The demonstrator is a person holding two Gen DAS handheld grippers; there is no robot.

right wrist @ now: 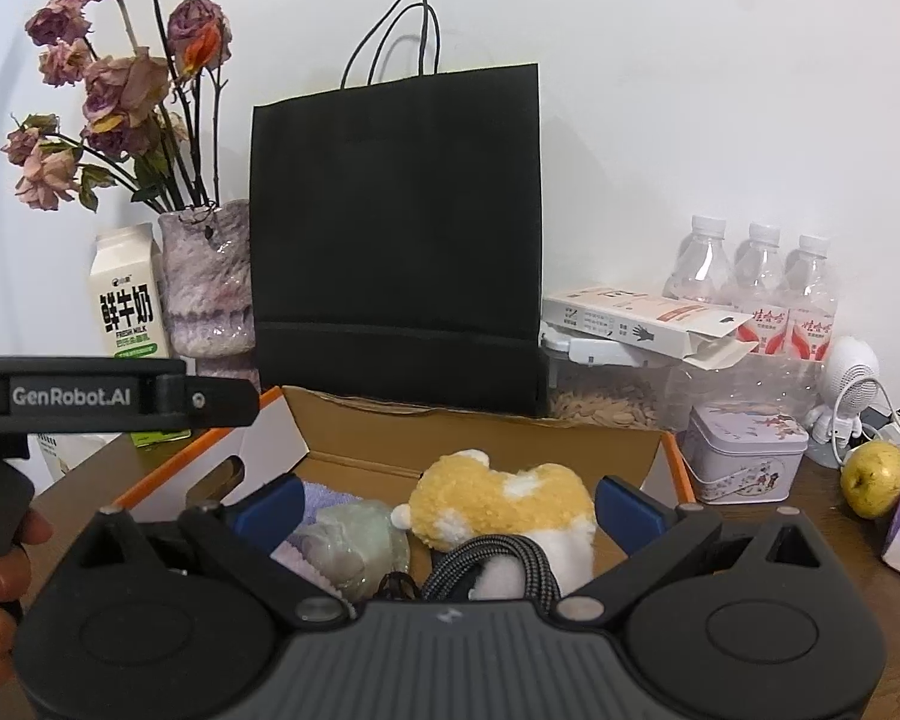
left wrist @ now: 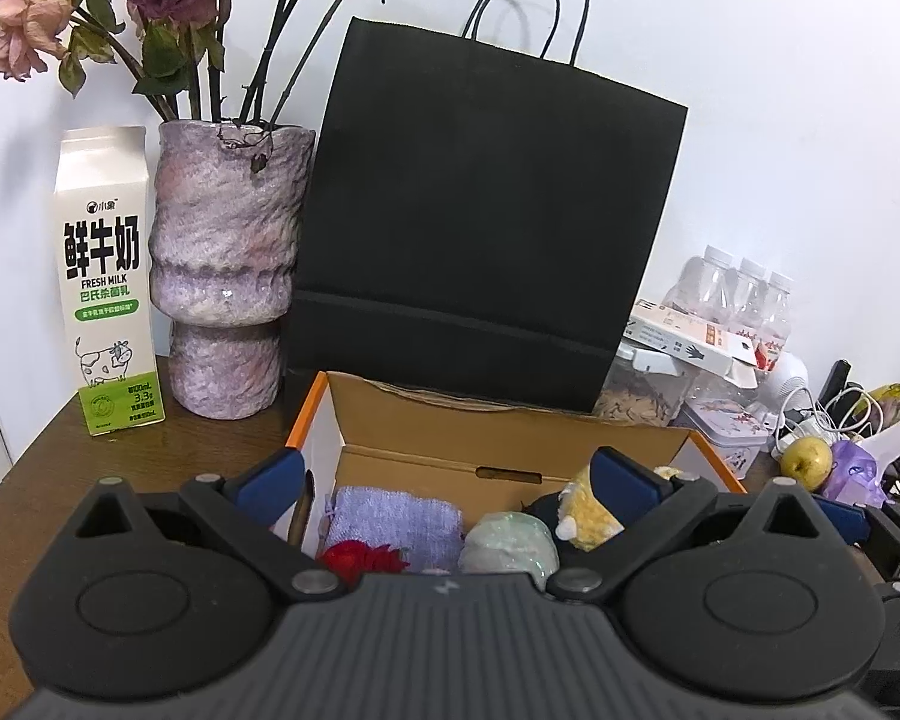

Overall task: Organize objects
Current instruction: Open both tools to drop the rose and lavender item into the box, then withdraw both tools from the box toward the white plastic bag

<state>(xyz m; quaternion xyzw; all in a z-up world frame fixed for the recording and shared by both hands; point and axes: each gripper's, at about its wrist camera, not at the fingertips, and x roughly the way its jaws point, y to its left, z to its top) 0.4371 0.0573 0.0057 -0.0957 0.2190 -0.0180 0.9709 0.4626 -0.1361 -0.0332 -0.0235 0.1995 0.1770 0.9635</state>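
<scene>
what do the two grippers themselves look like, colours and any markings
Both look alike: the left gripper and right gripper have matte black linkage arms with round pivot discs, a ribbed grey body and blue pads on the fingers. The left one's side reads GenRobot.AI in white.

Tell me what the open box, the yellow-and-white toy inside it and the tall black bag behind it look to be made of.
Open box: corrugated cardboard, matte brown inside, by its fluted torn edge.
Yellow-and-white toy: plush, probably synthetic fleece, with a nubby curly pile.
Black bag: likely matte kraft paper, given its crisp fold lines and thin twisted cord handles.
</scene>
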